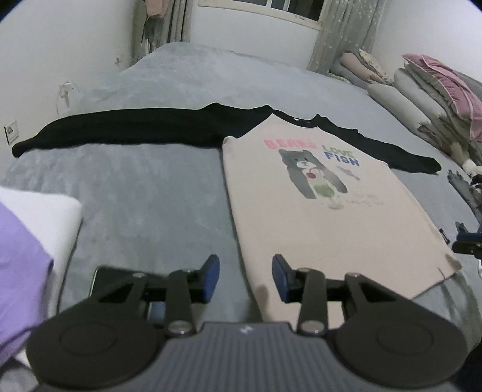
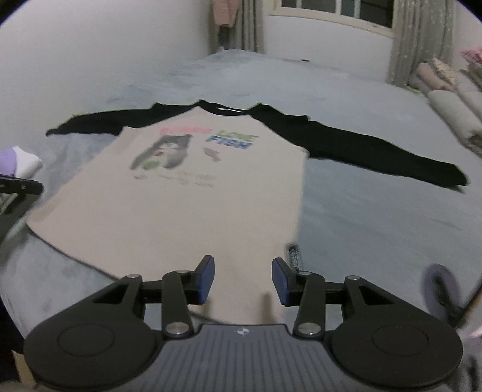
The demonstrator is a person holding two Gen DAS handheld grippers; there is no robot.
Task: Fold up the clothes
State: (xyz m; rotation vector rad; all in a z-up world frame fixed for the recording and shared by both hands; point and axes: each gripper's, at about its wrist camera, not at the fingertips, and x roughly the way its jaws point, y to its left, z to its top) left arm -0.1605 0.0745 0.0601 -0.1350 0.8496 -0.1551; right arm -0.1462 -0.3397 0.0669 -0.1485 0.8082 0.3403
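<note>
On the grey bed (image 1: 156, 193): beige raglan shirt (image 1: 316, 229) with black sleeves (image 1: 126, 126) laid flat, print side up, both arms stretched out sideways. Left gripper (image 1: 245, 279) over the hem's left corner, fingers spread wide, gripping nothing. Right gripper (image 2: 243, 280) same deal above the hem's right corner, fingers apart and empty. Folded purple and white stuff (image 1: 27, 241) off to the left.

Dim, cool, even indoor light falls on the bed (image 1: 156, 193), with only faint shadows. The far window (image 2: 337, 12) is dark. Fisheye bending curves the walls and blackens the corners. The right wrist view is smeared; the shirt (image 2: 180, 193) print blurs.
</note>
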